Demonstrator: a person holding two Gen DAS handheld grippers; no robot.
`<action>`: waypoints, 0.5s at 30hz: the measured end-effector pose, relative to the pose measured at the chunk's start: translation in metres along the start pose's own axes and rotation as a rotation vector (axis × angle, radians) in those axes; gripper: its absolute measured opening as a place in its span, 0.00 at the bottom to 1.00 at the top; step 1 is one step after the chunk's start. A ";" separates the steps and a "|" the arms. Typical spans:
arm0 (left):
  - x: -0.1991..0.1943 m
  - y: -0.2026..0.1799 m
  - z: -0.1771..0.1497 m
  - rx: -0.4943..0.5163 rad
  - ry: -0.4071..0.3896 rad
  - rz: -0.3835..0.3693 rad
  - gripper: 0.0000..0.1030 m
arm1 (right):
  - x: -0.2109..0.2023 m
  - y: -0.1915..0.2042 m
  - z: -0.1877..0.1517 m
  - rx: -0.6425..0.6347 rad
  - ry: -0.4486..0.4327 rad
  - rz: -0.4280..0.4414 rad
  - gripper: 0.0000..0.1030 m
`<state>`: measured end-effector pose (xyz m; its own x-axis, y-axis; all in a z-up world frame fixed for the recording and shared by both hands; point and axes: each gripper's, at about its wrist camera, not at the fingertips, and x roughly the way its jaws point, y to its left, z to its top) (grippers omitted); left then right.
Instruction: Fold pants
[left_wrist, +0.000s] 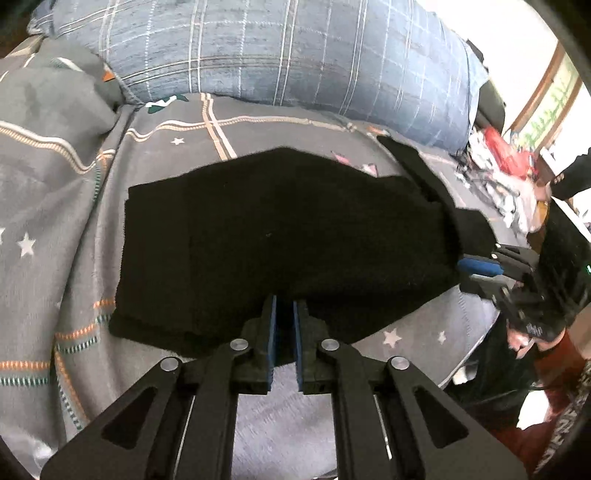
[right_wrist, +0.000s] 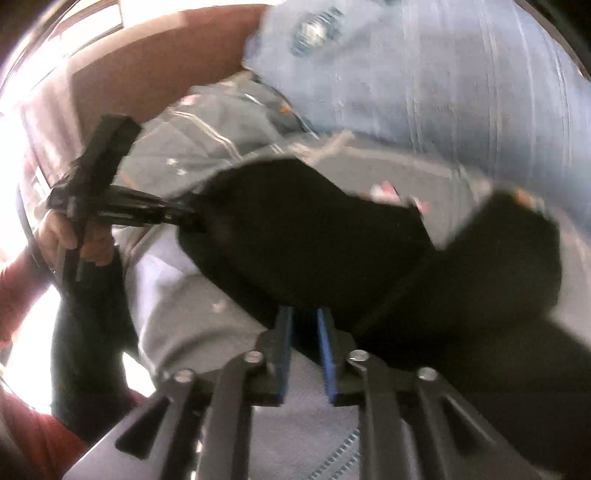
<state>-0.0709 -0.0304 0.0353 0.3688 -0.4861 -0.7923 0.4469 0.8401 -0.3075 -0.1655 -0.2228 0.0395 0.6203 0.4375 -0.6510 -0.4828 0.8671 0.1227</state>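
Note:
Black pants (left_wrist: 277, 229) lie folded into a thick flat stack on a grey bedspread (left_wrist: 55, 192) printed with stars. My left gripper (left_wrist: 284, 304) sits at the stack's near edge, its blue pads only a slit apart with black cloth filling the slit at the tips. At the stack's right end my right gripper (left_wrist: 476, 269) shows as a blue pad. In the blurred right wrist view the pants (right_wrist: 314, 240) spread ahead. There my right gripper (right_wrist: 304, 314) stands open at their near edge, pads clear of the cloth. The left gripper (right_wrist: 184, 218) meets the pants' left end, held by a hand (right_wrist: 55, 229).
A big blue plaid pillow (left_wrist: 277, 48) lies along the far side of the bed, just behind the pants. Clutter with something red (left_wrist: 498, 162) sits past the bed's right edge under a window. A red sleeve (right_wrist: 18, 295) shows at the left.

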 end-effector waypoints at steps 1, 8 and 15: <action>-0.001 0.001 0.000 0.001 -0.006 0.000 0.10 | 0.000 0.008 0.005 -0.019 -0.031 0.016 0.33; -0.001 0.009 -0.002 -0.045 -0.029 -0.001 0.15 | 0.060 0.045 0.032 -0.116 -0.055 0.025 0.45; -0.007 0.011 -0.002 -0.077 -0.057 0.001 0.15 | 0.090 0.044 0.045 -0.099 -0.003 -0.013 0.04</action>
<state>-0.0701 -0.0168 0.0367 0.4160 -0.4962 -0.7620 0.3829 0.8557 -0.3482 -0.1036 -0.1346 0.0202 0.6283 0.4275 -0.6500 -0.5335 0.8449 0.0399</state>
